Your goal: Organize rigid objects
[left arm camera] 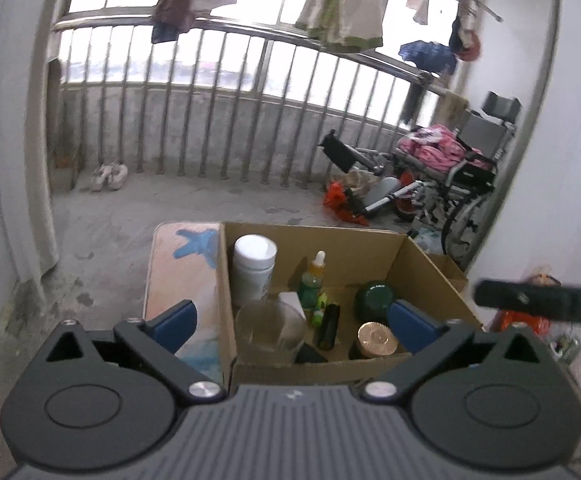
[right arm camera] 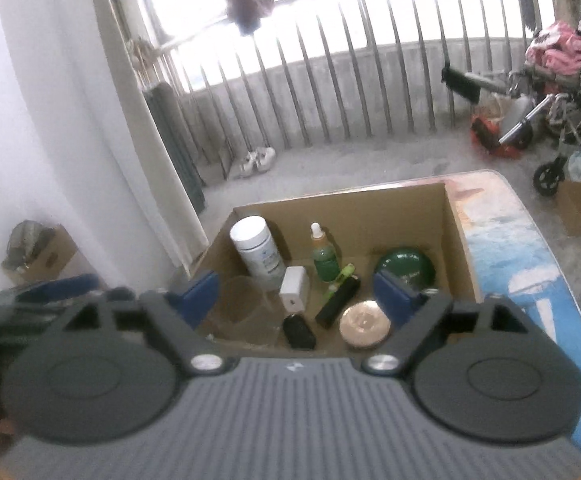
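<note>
Both the left gripper (left arm camera: 292,320) and the right gripper (right arm camera: 294,292) hang released with blue pads spread and nothing between them, above the cardboard box (right arm camera: 456,240). Only the right view shows the white charger (right arm camera: 293,290) inside, beside the clear glass (right arm camera: 242,308), white bottle (right arm camera: 256,246), green dropper bottle (right arm camera: 322,254) and gold lid (right arm camera: 364,324). Beyond the box stand metal railings (left arm camera: 226,120) and a wheelchair (left arm camera: 462,168).

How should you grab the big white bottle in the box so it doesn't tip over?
Probably come straight down from above and close on the white bottle just under its round cap. It stands upright in the far-left corner of the cardboard box, so the box walls block two sides, and the clear cup crowds the near side.
</note>
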Action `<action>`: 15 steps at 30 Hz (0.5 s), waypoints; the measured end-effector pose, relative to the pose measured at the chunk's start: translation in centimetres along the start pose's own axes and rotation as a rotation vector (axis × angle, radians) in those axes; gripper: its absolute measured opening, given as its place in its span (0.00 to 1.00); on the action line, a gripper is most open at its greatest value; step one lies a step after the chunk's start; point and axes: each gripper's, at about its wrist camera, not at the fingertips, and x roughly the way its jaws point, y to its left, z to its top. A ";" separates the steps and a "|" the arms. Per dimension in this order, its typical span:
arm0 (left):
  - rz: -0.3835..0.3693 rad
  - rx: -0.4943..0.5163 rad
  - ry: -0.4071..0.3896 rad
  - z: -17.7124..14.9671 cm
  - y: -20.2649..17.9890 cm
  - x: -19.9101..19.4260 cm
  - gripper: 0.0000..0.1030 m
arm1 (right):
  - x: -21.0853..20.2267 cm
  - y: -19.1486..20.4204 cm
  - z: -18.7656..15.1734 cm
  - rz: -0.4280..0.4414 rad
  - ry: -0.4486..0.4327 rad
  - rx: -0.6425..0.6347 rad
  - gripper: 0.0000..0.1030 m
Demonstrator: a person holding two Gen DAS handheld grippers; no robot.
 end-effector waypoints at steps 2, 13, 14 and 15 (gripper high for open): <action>0.032 -0.027 0.007 -0.4 0.1 -0.4 1.00 | -1.4 0.3 -1.1 -0.014 -0.020 0.000 0.93; 0.223 0.050 0.076 -1.6 -3.4 0.3 1.00 | -5.7 0.0 -4.6 -0.148 -0.027 -0.065 0.99; 0.226 0.067 0.085 -1.5 -3.7 0.6 1.00 | -5.6 -0.2 -4.8 -0.146 -0.021 -0.055 0.99; 0.225 0.085 0.105 -1.5 -4.0 1.1 1.00 | -5.5 -0.6 -5.0 -0.145 -0.014 -0.049 0.99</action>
